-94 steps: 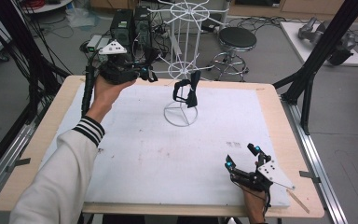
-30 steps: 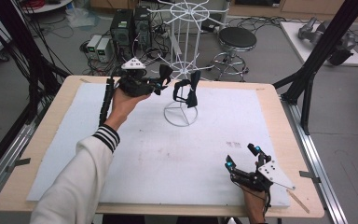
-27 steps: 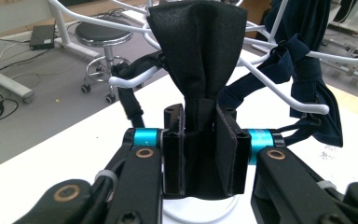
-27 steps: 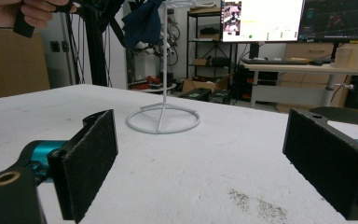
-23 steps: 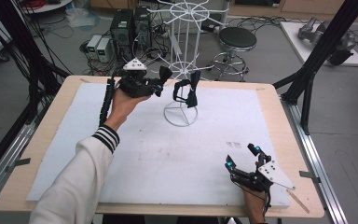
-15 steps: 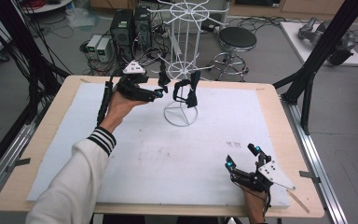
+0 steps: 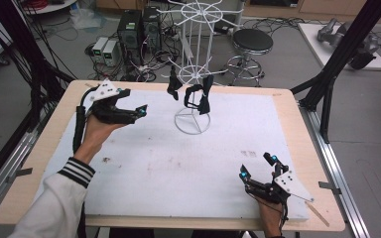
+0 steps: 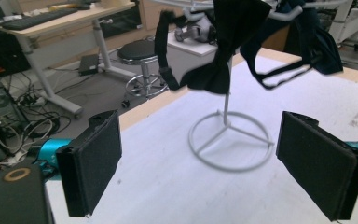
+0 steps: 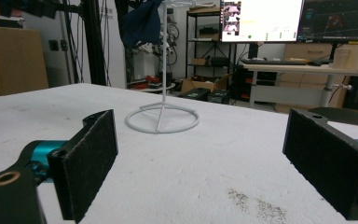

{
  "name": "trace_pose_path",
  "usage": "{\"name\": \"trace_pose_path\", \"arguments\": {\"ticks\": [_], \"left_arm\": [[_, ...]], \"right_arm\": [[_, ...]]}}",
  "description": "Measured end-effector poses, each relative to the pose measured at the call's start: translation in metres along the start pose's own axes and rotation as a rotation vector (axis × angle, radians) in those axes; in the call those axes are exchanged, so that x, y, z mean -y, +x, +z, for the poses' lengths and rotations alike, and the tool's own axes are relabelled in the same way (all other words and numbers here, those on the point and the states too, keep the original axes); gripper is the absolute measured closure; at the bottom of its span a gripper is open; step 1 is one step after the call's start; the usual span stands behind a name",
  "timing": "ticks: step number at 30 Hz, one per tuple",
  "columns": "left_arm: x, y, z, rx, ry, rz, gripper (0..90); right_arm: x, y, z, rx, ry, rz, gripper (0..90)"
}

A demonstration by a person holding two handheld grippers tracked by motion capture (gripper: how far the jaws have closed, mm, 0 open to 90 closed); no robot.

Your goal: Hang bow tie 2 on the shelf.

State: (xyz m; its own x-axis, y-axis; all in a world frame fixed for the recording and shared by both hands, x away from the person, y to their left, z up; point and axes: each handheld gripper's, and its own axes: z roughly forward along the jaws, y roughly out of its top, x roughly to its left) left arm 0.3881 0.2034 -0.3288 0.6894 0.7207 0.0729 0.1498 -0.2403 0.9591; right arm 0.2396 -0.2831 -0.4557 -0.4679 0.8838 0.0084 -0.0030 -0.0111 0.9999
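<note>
With two black bow ties (image 7: 202,94) hung on the white rack (image 7: 192,74) near the table's (image 7: 39,148) far edge, your left gripper (image 7: 138,111) has just spread empty, your right gripper (image 7: 257,168) rests spread, nothing left visible to hang.

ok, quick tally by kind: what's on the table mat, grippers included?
White wire rack: 1
Black bow ties hanging on it: 2, one nearer the left gripper, one on the other side
Grippers: 2, left gripper and right gripper, both open and empty
Total: 5
</note>
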Motion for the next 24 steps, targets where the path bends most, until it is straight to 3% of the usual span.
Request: {"name": "trace_pose_path", "arguments": {"ticks": [3,8,13,15,18,24], "left_arm": [[0.015,-0.003,-0.019,-0.002,-0.026,0.025,14.6],[0.052,-0.010,-0.052,-0.023,-0.084,0.017,14.6],[0.095,-0.016,-0.078,-0.050,-0.163,-0.043,14.5],[0.110,-0.017,-0.085,-0.053,-0.177,-0.064,14.2],[0.129,-0.022,-0.096,-0.076,-0.209,-0.061,13.6],[0.157,-0.032,-0.106,-0.158,-0.284,-0.066,13.6]], "right_arm": [[0.000,0.000,0.000,0.001,0.000,-0.003,9.5],[0.000,0.001,0.000,-0.002,-0.001,-0.011,9.5],[0.000,0.000,0.000,0.007,-0.003,-0.013,9.5],[0.000,0.001,0.000,0.008,-0.002,-0.009,9.5],[0.000,0.002,0.000,0.013,-0.005,-0.018,9.5],[0.000,0.002,0.000,0.016,-0.004,-0.020,9.5]]}}
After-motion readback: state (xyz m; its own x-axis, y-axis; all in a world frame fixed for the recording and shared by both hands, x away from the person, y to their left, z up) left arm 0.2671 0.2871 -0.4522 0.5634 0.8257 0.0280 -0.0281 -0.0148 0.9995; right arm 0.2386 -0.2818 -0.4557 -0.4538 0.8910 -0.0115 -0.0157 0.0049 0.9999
